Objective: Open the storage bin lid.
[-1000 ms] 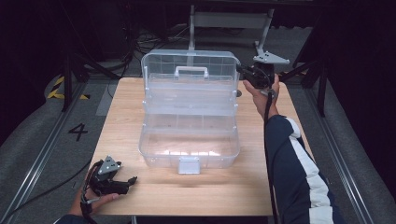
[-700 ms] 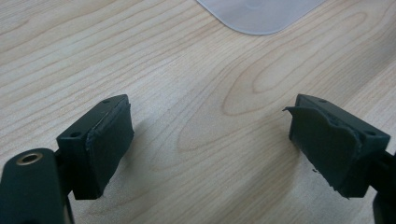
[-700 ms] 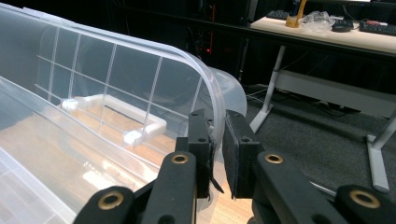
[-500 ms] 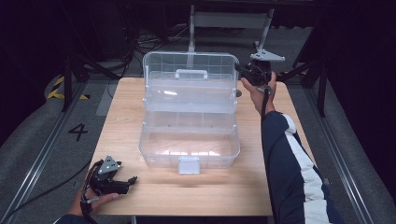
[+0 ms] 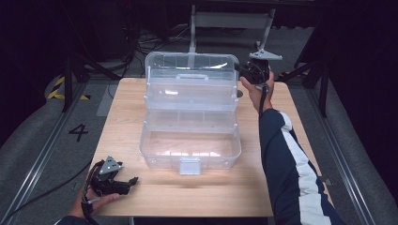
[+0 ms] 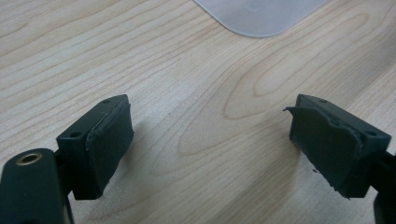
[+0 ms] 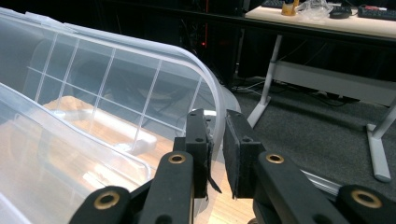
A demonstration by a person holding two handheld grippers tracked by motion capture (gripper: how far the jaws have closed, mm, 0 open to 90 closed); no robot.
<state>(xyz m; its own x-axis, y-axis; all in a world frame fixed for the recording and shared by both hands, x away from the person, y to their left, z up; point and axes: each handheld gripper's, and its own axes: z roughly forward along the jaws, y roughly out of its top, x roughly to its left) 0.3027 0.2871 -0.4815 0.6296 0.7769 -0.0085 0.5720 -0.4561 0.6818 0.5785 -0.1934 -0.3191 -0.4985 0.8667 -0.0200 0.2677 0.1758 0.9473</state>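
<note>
The box (image 5: 190,119) is clear, ribbed plastic with rounded corners and stands open in the middle of the table (image 5: 291,154), toward its far edge. Its lid (image 5: 190,65) is raised at the back, moulded with a grid of ribs and a bar handle; stepped trays sit between lid and base, and a flat latch tab hangs at the front wall. The right gripper (image 7: 215,151) is at the lid's right edge, near the table's far right corner, its black rubber-faced jaws clamped on the thin curved rim. The left gripper (image 6: 210,149) rests at the near left corner, jaws wide apart over bare, pale wood grain, the torn rubber pads holding nothing.
</note>
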